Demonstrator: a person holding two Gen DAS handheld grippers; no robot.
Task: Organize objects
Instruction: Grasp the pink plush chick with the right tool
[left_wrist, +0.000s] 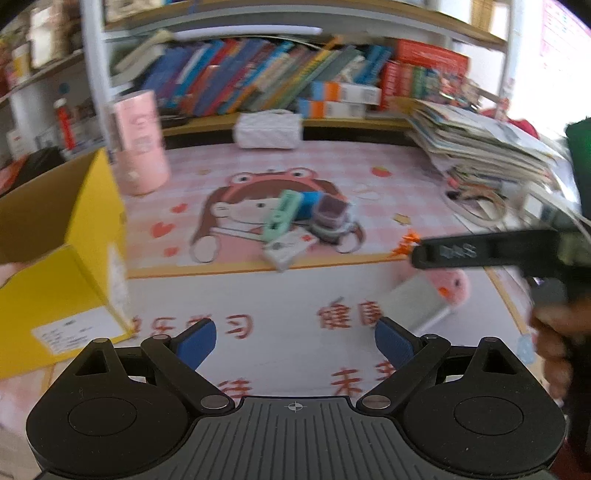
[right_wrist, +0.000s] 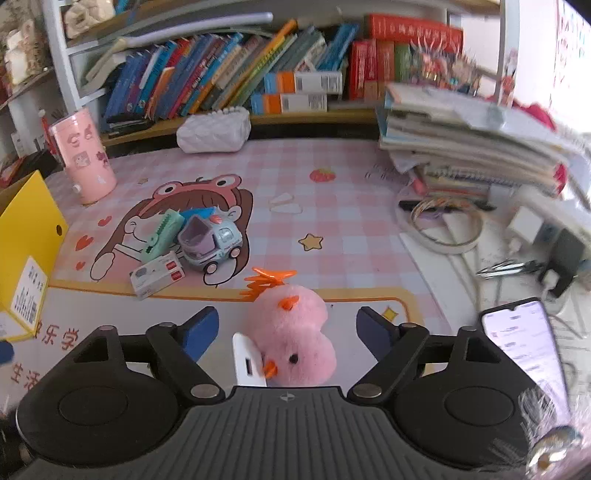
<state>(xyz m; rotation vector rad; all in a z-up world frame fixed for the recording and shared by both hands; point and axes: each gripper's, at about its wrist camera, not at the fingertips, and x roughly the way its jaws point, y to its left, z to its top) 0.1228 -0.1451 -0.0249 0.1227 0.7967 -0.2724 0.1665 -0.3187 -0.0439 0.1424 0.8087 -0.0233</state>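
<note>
A pink plush duck with orange feet lies on the desk mat between the open fingers of my right gripper, resting on a white power bank. My left gripper is open and empty above the mat. The duck also shows in the left wrist view, under the right gripper's arm. A pile sits mid-mat: a green stapler, a small toy car and a white box. An open yellow box stands at the left.
A pink cylinder holder and a white pouch stand at the back, below a shelf of books. A stack of notebooks and cables lie on the right. A lit phone lies near the right gripper.
</note>
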